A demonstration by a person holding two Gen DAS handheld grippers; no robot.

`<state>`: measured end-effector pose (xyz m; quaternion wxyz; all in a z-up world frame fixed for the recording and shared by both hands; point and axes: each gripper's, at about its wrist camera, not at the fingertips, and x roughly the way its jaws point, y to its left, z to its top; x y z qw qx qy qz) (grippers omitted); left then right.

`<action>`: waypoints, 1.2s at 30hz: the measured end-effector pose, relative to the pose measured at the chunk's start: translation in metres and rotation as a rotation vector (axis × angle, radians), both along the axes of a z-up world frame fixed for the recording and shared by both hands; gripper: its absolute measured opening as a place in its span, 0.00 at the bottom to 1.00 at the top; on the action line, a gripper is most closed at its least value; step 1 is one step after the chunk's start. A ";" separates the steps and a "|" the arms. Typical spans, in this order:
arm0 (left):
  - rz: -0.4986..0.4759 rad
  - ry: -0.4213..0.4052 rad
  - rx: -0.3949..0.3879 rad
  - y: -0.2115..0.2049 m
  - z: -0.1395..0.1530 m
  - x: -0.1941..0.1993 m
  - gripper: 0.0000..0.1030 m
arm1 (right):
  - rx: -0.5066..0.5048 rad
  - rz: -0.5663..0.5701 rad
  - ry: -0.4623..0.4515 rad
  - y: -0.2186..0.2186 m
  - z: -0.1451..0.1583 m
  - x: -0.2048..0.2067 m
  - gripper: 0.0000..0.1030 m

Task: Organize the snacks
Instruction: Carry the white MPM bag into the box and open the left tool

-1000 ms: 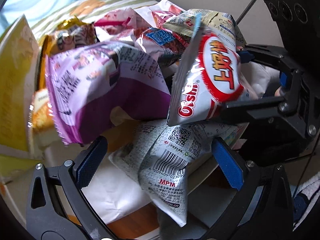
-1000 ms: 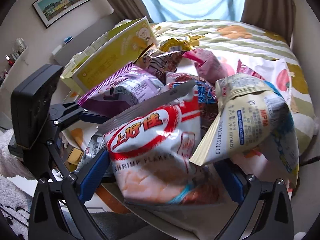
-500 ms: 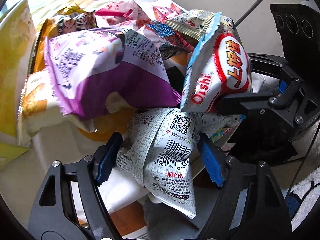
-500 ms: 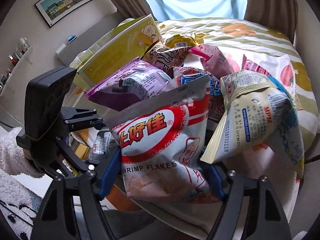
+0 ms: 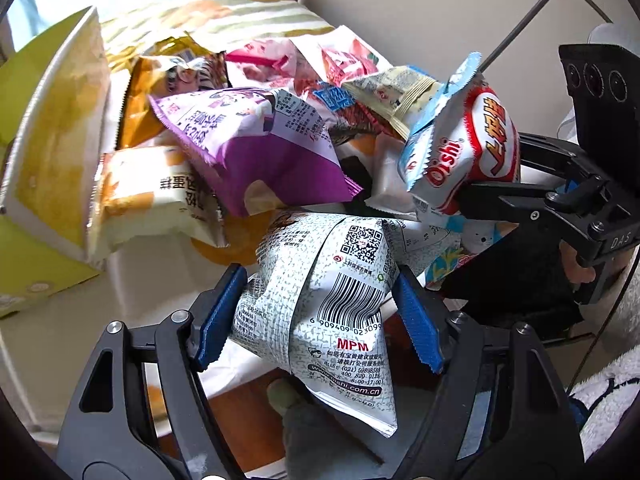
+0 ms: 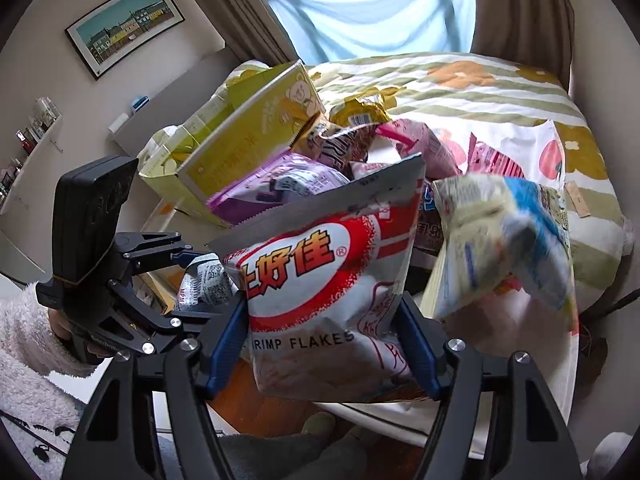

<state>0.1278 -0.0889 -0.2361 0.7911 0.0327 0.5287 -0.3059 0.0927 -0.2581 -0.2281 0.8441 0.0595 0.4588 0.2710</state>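
Observation:
My left gripper [image 5: 320,312] is shut on a white speckled snack bag [image 5: 332,292] with a barcode, at the near edge of the pile. My right gripper [image 6: 324,340] is shut on a red-and-white Oishi shrimp flakes bag [image 6: 320,280] and holds it upright; the bag also shows in the left wrist view [image 5: 464,148]. A purple bag [image 5: 256,148], an orange-and-white bag [image 5: 148,196], a gold bag [image 5: 168,76] and pink bags [image 5: 320,56] lie piled behind. A pale yellow-and-blue bag [image 6: 500,240] is blurred beside the shrimp flakes bag.
A yellow cardboard box [image 6: 240,148] stands open at the pile's left. The snacks lie on a striped floral cloth [image 6: 480,92] over a round table. A wall [image 5: 440,8] and a thin rod [image 5: 516,28] are to the right. Wood floor [image 6: 256,408] lies below.
Both grippers closed from open onto their bags. The shrimp flakes bag rose and turned upright. The yellow-and-blue bag beside it is moving, now blurred.

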 end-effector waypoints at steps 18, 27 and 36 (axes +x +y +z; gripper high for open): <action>0.072 -0.110 -0.019 0.004 0.052 -0.023 0.70 | -0.005 -0.037 -0.087 -0.001 0.054 -0.021 0.64; 0.168 -0.216 -0.039 0.020 0.098 -0.009 0.70 | -0.028 -0.018 -0.134 -0.001 0.083 -0.002 0.64; 0.281 -0.305 -0.014 0.073 0.130 0.028 0.70 | -0.069 0.027 -0.156 0.038 0.101 0.041 0.64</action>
